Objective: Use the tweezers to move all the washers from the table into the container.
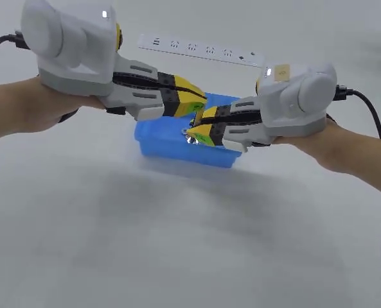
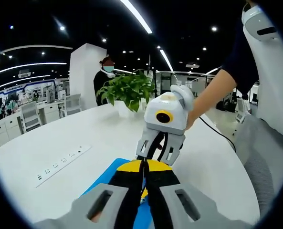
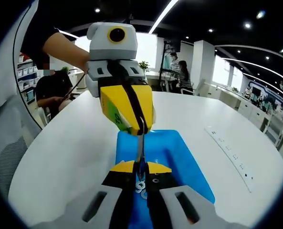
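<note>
Blue plastic container sits on the white table, near the middle of the head view; white power strip lies well behind it. Two grippers meet nose to nose over the container. Left gripper comes in from the upper left, held in a bare hand. Right gripper comes in from the right, slightly lower, its cable trailing off along the forearm. Right gripper view: a thin metal pair of tweezers runs straight from the left gripper's yellow jaw tips down into the right gripper's own jaws. Both sets of jaws are pressed close together around it, no gap visible beside the metal. Both appear to be clamping the tweezers, though the shaft is too slim to be sure which one bears it. The tweezers' own tips are hidden behind the right gripper's jaws, so cannot tell how far they are open or whether they carry anything. Washers: a few small silver rings just past the right gripper's jaw tips, lying on the blue floor of the container, one a little apart to the right. Left gripper view: leafy potted plant at the far table edge, a person standing beyond it.
</note>
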`<act>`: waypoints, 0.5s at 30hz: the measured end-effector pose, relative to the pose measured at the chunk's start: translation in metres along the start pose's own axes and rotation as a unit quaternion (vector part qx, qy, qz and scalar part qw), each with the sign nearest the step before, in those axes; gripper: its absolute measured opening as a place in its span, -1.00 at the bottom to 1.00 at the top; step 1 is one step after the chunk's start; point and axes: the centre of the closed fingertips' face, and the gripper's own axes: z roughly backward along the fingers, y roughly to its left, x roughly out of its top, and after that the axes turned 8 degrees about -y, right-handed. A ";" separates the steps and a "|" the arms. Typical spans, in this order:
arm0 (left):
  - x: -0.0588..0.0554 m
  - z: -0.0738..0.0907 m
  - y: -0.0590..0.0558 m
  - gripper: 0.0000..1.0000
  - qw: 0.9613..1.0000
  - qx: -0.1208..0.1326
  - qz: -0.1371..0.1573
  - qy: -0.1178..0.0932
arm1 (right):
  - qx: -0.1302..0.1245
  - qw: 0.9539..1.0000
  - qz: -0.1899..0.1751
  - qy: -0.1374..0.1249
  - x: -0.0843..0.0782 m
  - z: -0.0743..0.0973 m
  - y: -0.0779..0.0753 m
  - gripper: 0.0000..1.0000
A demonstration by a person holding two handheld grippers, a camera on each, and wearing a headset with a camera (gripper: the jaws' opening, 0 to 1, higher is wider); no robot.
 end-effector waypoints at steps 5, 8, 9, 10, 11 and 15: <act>-0.003 -0.004 0.000 -0.90 1.000 0.000 -0.012 0.009 | -0.008 1.000 0.005 0.010 -0.003 0.000 -0.002 -0.86; -0.005 -0.006 0.001 -0.89 1.000 0.001 -0.016 0.012 | -0.009 1.000 0.005 0.014 -0.005 0.001 -0.003 -0.86; -0.005 -0.007 0.000 -0.89 1.000 0.003 -0.021 0.017 | -0.010 1.000 0.005 0.015 -0.005 0.001 -0.003 -0.86; -0.006 -0.008 0.000 -0.89 1.000 0.002 -0.024 0.020 | -0.010 1.000 0.004 0.015 -0.005 0.001 -0.003 -0.86; -0.006 -0.008 0.000 -0.89 0.999 0.002 -0.026 0.021 | -0.011 1.000 0.005 0.016 -0.005 0.001 -0.003 -0.86; -0.008 -0.008 -0.002 -0.90 0.999 -0.005 -0.035 0.027 | -0.009 1.000 0.011 0.020 -0.005 0.001 -0.003 -0.86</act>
